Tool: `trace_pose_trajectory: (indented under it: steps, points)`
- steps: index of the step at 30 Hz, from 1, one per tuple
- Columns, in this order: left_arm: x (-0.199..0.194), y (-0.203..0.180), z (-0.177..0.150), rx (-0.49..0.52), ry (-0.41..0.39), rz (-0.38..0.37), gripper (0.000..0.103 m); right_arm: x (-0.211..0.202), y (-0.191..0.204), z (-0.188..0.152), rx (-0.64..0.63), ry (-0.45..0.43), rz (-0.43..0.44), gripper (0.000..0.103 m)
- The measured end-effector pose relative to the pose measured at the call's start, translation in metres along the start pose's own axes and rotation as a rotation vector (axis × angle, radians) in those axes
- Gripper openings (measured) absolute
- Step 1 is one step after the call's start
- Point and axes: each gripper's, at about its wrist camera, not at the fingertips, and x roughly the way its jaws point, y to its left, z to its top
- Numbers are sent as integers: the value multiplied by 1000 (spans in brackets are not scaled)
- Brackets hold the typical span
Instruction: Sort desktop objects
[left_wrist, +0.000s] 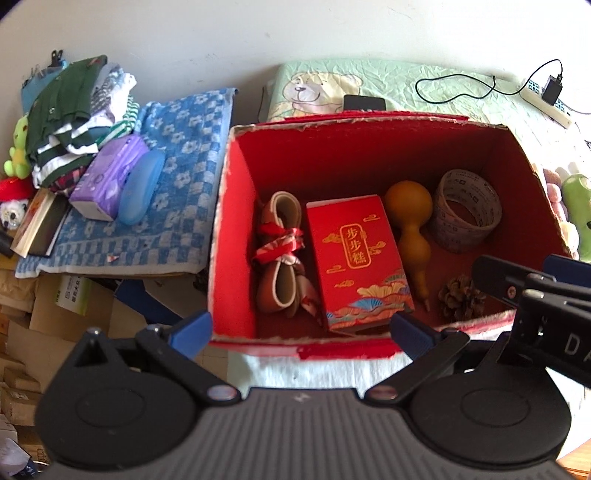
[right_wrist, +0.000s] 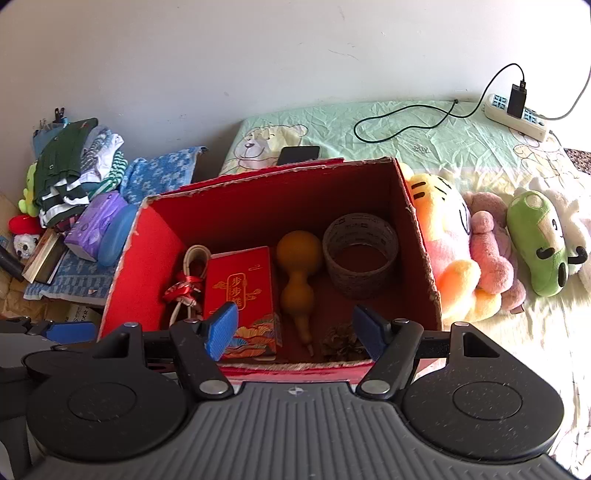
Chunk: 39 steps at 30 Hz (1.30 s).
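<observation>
An open red cardboard box (left_wrist: 236, 221) (right_wrist: 125, 273) stands on the bed. Inside lie a tied leather strap bundle (left_wrist: 280, 254) (right_wrist: 186, 284), a red gift packet with gold writing (left_wrist: 358, 258) (right_wrist: 242, 291), a yellow gourd (left_wrist: 410, 229) (right_wrist: 297, 269), a roll of tape (left_wrist: 467, 210) (right_wrist: 360, 254) and a pine cone (left_wrist: 460, 299) (right_wrist: 341, 341). My left gripper (left_wrist: 301, 332) is open and empty at the box's near wall. My right gripper (right_wrist: 295, 328) is open and empty above the near wall; it also shows in the left wrist view (left_wrist: 532, 280).
Left of the box, a blue checked towel (left_wrist: 184, 177) carries a purple tissue pack (left_wrist: 109, 177), a blue case (left_wrist: 142, 188), folded clothes (left_wrist: 74, 110) and books. Plush toys (right_wrist: 491, 254) lie right of the box. A phone (right_wrist: 299, 153), a cable and a power strip (right_wrist: 517, 116) lie behind.
</observation>
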Motion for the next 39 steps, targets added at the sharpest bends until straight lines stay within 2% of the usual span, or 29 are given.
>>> trace_pose_trajectory:
  steps: [10,20,34,39]
  points:
    - [31,-9,26,-12,70,-22,102,31,-14,20,18,66,-43,74]
    - [60,-19,31,-27,132,-20,102,59,-19,27,2,170,-65,74]
    - [79,-24,32,-35,157,-63,102,68,-19,29,-45,179,-94,75]
    - [79,-23,31,-42,148,-46,102,71,-16,30,-39,194,-120,76]
